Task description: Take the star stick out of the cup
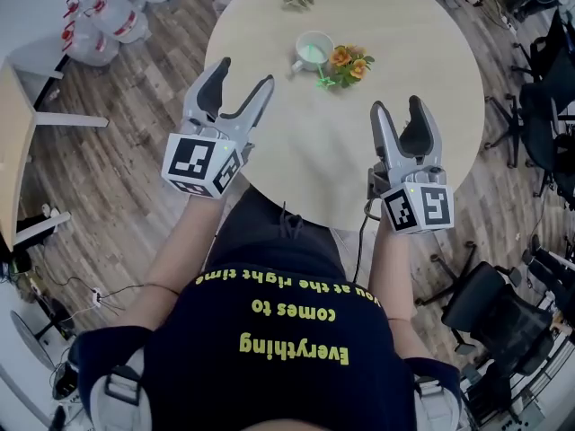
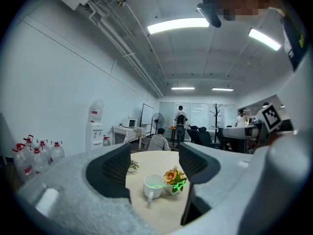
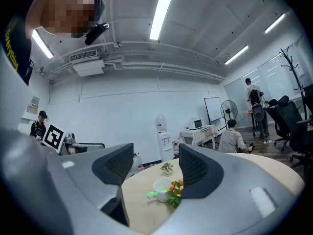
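I am holding my left claw [image 1: 245,72] at the 8 o'clock edge of the desk [image 1: 422,52] and my right claw [image 1: 396,104] at 5 o'clock, both wide apart and empty. The green star stick [image 1: 320,81] is sitting in the white cup [image 1: 314,50] toward 11 o'clock. I am guessing nothing is done yet: reaching, grabbing, lifting are waiting

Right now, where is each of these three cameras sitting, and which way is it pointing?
Head view: on the person's head, looking steeply down at the round table; arms, shirt, left gripper and right gripper show.
Left gripper view: on the left gripper, looking along its open jaws toward the cup and flowers.
Right gripper view: on the right gripper, facing likewise between open jaws.
Shared: both gripper views frame the same cup.
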`<action>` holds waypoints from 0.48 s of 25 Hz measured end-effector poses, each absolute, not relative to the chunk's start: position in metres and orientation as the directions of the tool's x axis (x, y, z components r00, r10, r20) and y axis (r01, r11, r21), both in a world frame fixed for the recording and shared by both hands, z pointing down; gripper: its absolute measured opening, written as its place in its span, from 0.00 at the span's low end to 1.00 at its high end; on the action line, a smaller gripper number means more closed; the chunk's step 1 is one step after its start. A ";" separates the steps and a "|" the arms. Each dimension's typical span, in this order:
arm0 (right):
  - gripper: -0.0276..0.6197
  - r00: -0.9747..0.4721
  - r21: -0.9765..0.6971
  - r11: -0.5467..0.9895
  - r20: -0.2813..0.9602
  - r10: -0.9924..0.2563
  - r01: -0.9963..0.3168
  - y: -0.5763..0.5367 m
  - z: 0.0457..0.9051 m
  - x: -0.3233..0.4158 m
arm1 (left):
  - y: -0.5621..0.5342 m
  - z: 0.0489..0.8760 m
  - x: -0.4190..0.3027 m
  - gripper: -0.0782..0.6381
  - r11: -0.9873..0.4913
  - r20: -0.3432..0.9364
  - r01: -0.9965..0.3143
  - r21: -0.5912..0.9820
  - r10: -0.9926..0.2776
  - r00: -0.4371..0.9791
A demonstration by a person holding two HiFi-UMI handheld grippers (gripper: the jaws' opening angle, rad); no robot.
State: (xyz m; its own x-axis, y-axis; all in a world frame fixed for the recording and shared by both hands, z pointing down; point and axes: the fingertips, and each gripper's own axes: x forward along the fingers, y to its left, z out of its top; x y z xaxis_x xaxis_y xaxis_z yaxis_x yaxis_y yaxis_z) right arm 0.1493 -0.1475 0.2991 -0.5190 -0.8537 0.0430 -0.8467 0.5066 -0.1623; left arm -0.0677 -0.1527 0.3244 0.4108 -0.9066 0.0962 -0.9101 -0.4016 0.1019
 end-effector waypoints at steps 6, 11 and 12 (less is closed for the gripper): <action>0.49 -0.484 -0.181 0.465 0.074 -0.872 -0.867 -0.151 0.310 0.137 | -0.163 0.334 -0.062 0.54 -0.466 0.113 -0.876 0.122 -0.871 0.479; 0.49 -0.457 -0.202 0.433 0.087 -0.885 -0.878 -0.156 0.319 0.130 | -0.175 0.337 -0.061 0.54 -0.503 0.115 -0.855 0.130 -0.849 0.516; 0.49 -0.455 -0.205 0.431 0.091 -0.886 -0.879 -0.158 0.320 0.128 | -0.178 0.338 -0.061 0.54 -0.507 0.116 -0.852 0.132 -0.846 0.521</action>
State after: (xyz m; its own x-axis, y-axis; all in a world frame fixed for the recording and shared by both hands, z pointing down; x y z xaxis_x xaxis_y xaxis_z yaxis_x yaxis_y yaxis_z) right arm 0.1280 -0.1581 0.3204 -0.4553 -0.8857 0.0912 -0.8790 0.4308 -0.2046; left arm -0.0611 -0.1779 0.3381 0.5208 -0.8457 0.1164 -0.8521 -0.5065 0.1319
